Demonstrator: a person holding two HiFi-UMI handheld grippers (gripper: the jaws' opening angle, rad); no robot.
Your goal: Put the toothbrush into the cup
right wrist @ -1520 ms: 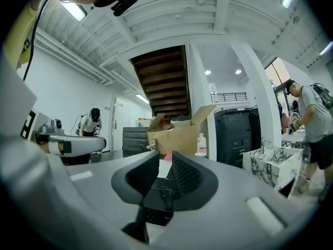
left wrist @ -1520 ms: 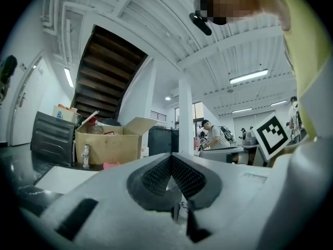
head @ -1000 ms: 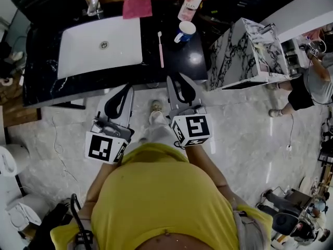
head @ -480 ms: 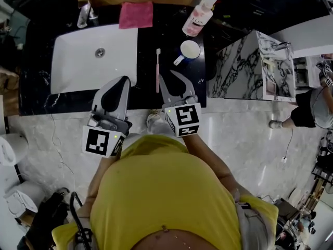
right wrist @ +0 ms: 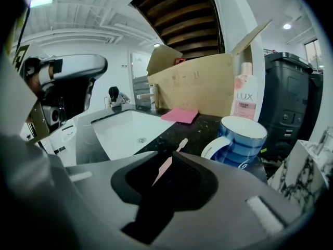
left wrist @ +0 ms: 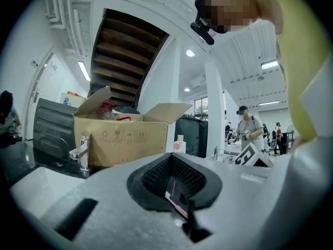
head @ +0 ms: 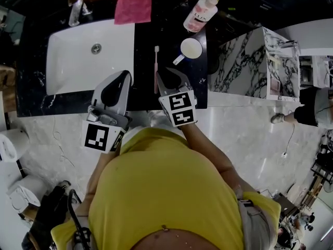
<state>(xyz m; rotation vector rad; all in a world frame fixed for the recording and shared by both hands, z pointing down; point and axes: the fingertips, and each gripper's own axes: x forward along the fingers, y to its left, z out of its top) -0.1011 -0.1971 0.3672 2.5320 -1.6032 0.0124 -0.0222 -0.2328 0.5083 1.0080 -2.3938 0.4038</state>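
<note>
Since a second ago both grippers have come forward from over the floor to the counter's front edge, and the right one has tipped nose-down. Brush and cup haven't shifted on the counter.

Toothbrush [head: 156, 67]: pink, lying flat on the black counter [head: 145, 40] between the sink and the cup. Its handle end points at the person. Not in the cup, not picked up.

Right gripper [head: 171, 79]: tongs partly spread, pinching nothing. In the right gripper view the handle shows through the gap between the jaws, so it looks lined up on the handle end. The left jaw tip is just beside the handle in the head view. I can't tell whether it touches.

Cup [head: 191, 48]: blue-striped mug, upright with its mouth open, near the brush's head end on the right. That probably makes it a short carry once the brush is gripped, though the brush needs tipping upright.

Left gripper [head: 125, 76]: tongs pressed together, empty, parked level at the sink's front edge. It looks idle, since this is likely a one-hand job.

Farther out:
- White sink [head: 67, 66] to the left.
- Pink cloth [head: 132, 8] behind the brush.
- Pink bottle [head: 200, 15] behind the cup.

Risk: the handle is thin and flat on a hard top, so the jaws may skid it instead of gripping.
</note>
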